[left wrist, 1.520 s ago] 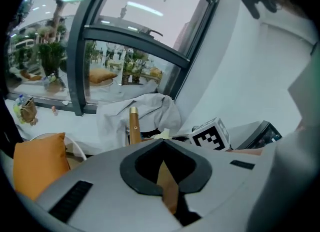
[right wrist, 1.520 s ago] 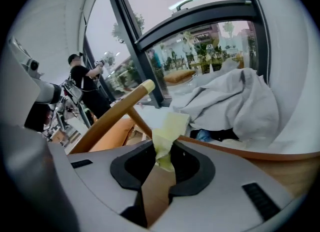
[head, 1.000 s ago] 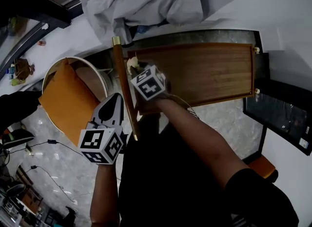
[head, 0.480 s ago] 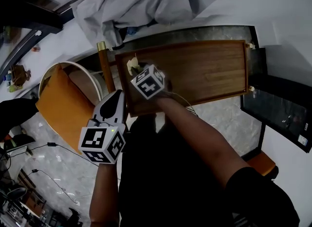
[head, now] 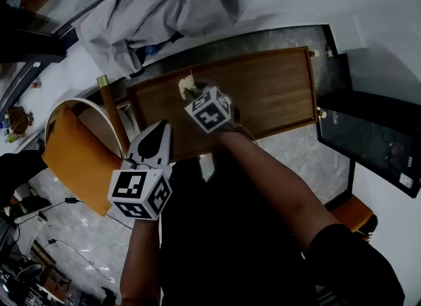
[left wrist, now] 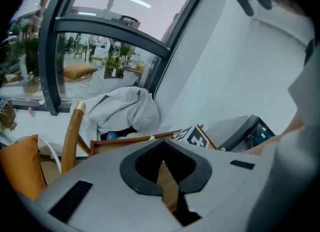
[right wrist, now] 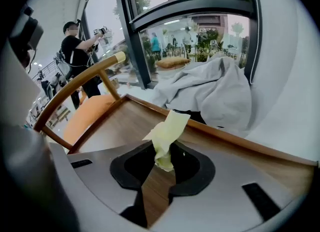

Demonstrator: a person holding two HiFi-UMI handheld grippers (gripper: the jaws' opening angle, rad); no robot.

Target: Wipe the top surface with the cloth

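The wooden top (head: 270, 94), a brown board with a raised rim, lies across the middle of the head view. My right gripper (head: 191, 95) is over its left part, shut on a pale yellow cloth (head: 185, 87). In the right gripper view the cloth (right wrist: 170, 126) is pinched in the right gripper (right wrist: 164, 151) and sticks up crumpled over the wooden top (right wrist: 120, 126). My left gripper (head: 158, 133) hangs at the board's near edge, shut with nothing in it. In the left gripper view, the left gripper (left wrist: 162, 151) points at the board's rim (left wrist: 125, 140).
A wooden chair with an orange cushion (head: 79, 156) stands left of the board. A heap of grey fabric (head: 158, 2) lies behind it by the window. A black flat device (head: 368, 143) lies at the right. A person (right wrist: 75, 46) stands beyond the chair.
My right gripper has carried the cloth to the right along the board, away from its left edge. The head view has shifted, and the left gripper has hardly moved.
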